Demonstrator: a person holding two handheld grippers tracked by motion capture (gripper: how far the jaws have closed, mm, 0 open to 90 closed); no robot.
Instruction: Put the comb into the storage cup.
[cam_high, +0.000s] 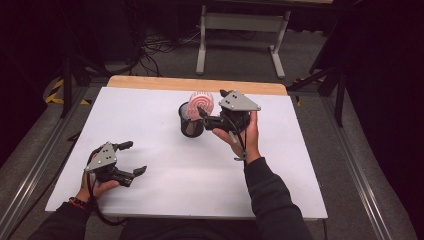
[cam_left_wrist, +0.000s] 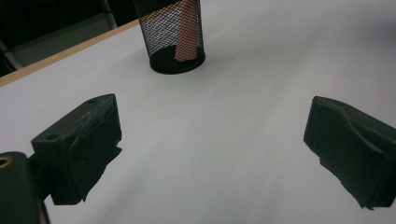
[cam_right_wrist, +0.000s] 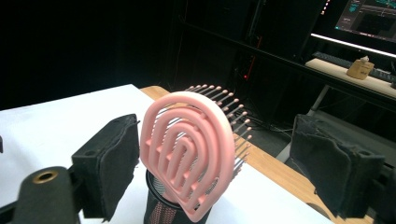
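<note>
Pink hairbrush (cam_right_wrist: 189, 154) stands handle-down in black mesh cup (cam_high: 190, 121) near table's (cam_high: 150, 140) far edge — right gripper (cam_high: 204, 116) jaws wide, flanking its head, untouching. Left gripper (cam_high: 132, 158) wide, empty, near-left corner.

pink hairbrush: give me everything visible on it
The pink hairbrush looks like plastic: a rounded, vented head of nested arches, with thin bristles ending in small ball tips that point away from the right gripper's camera. It stands upright, handle down in the black mesh cup on the white table sheet, with its head above the rim. The right gripper has its open jaws on either side of the head, not touching it.
</note>
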